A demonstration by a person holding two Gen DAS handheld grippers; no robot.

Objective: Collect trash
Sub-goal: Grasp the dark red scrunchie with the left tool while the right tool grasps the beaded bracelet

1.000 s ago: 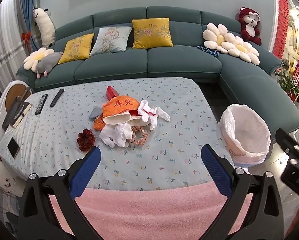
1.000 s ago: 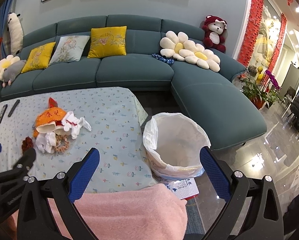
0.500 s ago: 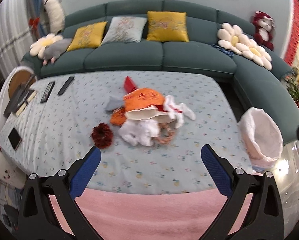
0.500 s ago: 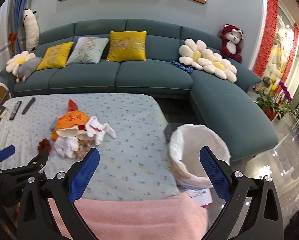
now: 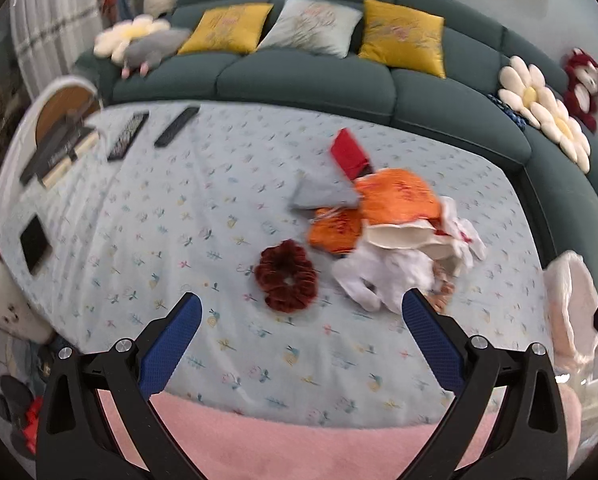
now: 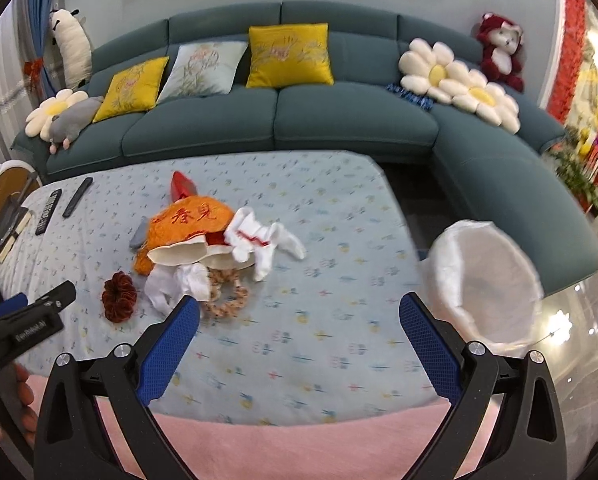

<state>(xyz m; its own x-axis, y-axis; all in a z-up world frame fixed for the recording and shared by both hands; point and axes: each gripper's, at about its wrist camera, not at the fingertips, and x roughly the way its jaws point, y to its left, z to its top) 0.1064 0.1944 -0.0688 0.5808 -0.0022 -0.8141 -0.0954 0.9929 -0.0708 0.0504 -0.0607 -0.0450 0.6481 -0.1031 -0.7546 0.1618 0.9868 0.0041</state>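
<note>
Spread wide and holding nothing, both the left gripper (image 5: 297,312) and right gripper (image 6: 299,312) hover over bare tablecloth (image 6: 339,248); the trash pile (image 6: 203,240) lies mid-table, the bin (image 6: 487,280) just beside its right edge.

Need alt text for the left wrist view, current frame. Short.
The open left gripper, holding nothing, hovers over a floral-covered table, aimed at a dark red scrunchie and a pile of orange bags and white crumpled trash. A white-lined trash bin sits at the right edge, a teal sofa behind.
</note>
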